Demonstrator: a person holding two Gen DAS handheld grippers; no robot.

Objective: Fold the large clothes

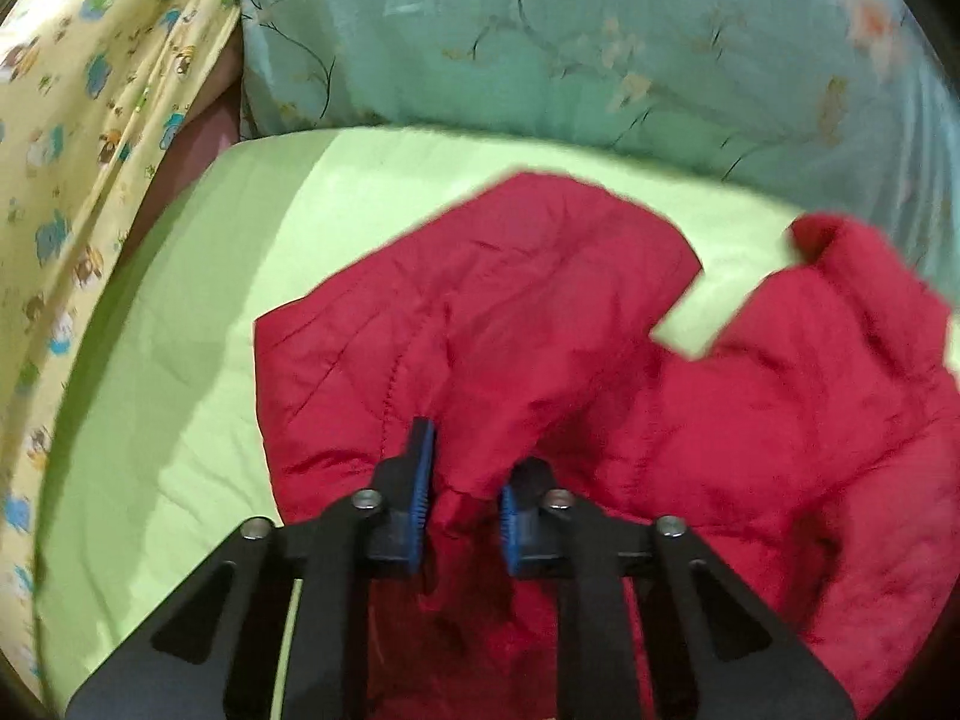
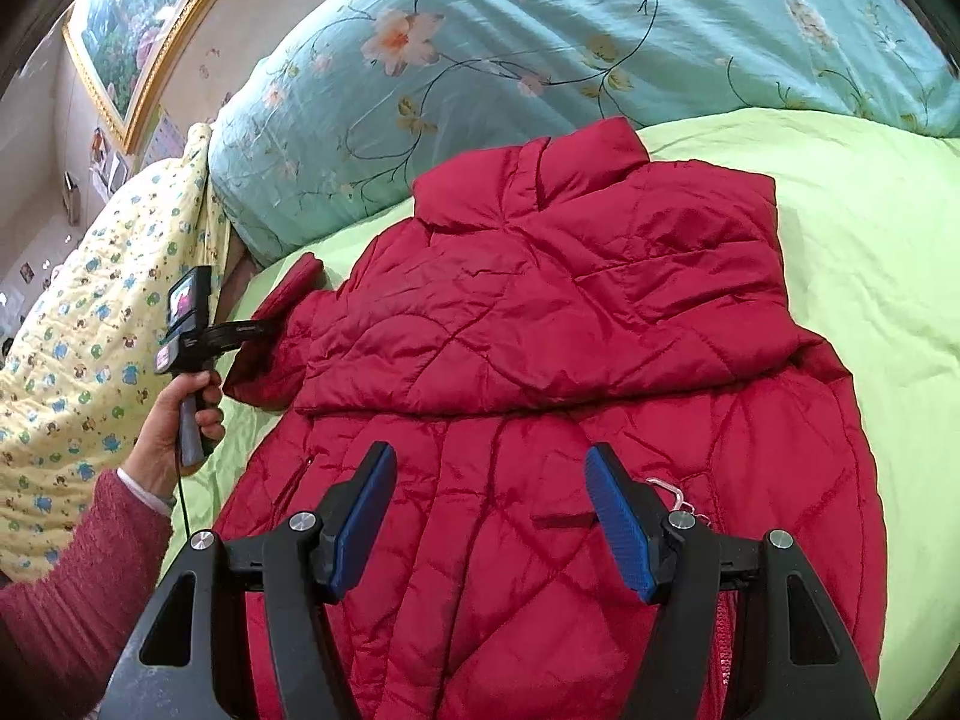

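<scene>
- Red quilted jacket lies on the green sheet, collar toward the floral duvet.
- The left gripper, at the jacket's left side, pinches a fold of its fabric between the blue pads.
- The right gripper hovers over the jacket's lower half, jaws spread wide, holding nothing.

A green-sheeted bed carries a red jacket and floral quilt
</scene>
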